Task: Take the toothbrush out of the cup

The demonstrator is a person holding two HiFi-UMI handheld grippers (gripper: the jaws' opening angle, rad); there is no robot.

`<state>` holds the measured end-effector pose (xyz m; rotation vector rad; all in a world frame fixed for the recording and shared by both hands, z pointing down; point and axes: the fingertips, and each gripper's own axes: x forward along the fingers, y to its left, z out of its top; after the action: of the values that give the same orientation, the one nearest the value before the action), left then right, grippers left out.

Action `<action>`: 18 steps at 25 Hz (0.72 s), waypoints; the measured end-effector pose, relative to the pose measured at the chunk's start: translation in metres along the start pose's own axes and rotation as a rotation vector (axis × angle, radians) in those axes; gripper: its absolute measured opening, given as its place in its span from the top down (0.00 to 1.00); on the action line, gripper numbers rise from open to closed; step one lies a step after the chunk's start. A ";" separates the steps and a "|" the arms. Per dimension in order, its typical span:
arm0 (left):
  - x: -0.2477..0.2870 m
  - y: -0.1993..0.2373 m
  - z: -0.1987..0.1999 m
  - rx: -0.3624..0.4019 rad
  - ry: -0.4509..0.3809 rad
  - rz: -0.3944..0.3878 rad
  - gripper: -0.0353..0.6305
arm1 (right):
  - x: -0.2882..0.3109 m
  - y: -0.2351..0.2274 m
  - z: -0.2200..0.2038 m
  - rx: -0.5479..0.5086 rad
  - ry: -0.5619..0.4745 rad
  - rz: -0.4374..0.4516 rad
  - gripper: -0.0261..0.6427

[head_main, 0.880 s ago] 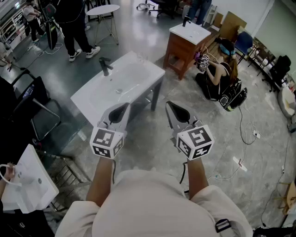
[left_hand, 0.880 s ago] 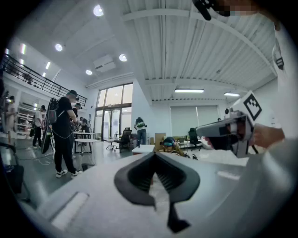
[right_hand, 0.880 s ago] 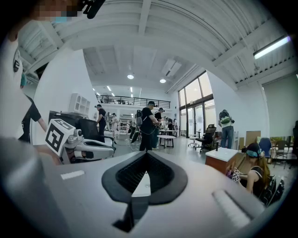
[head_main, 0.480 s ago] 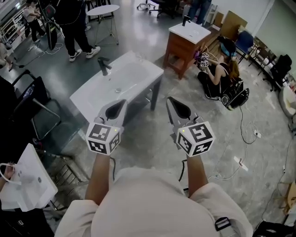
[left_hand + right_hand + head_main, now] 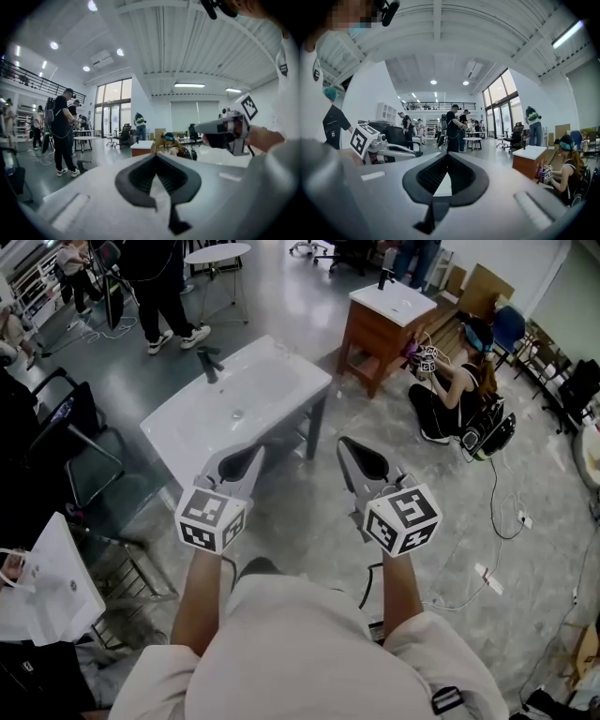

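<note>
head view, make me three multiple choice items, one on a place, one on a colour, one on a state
1. The white sink lies
A. behind the person
B. just ahead of the left gripper
C. at the picture's right edge

2. The cabinet under the farther basin is
A. brown wood
B. blue
C. green

3. The jaws of the left gripper and the right gripper are
A. wide apart
B. closed on a toothbrush
C. together, with nothing between

Answers:
1 B, the sink sits straight beyond the left gripper's tip.
2 A, its sides show brown wood under the white top.
3 C, each gripper view shows its pads meeting, with nothing between them.
</note>
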<state>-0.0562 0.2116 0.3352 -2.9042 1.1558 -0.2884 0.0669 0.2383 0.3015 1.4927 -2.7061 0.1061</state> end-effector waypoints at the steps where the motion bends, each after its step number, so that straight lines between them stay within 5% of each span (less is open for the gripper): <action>1: 0.000 -0.002 -0.001 0.000 -0.001 0.003 0.95 | -0.001 -0.004 -0.003 0.009 0.002 -0.001 0.95; 13: 0.040 -0.003 -0.001 0.067 0.019 0.002 0.95 | 0.016 -0.040 -0.018 0.027 0.040 0.010 0.95; 18: 0.073 0.012 -0.010 -0.011 0.029 -0.054 0.95 | 0.043 -0.064 -0.024 0.024 0.066 0.014 0.95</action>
<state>-0.0140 0.1537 0.3570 -2.9546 1.0870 -0.3269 0.0986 0.1697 0.3313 1.4496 -2.6734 0.1851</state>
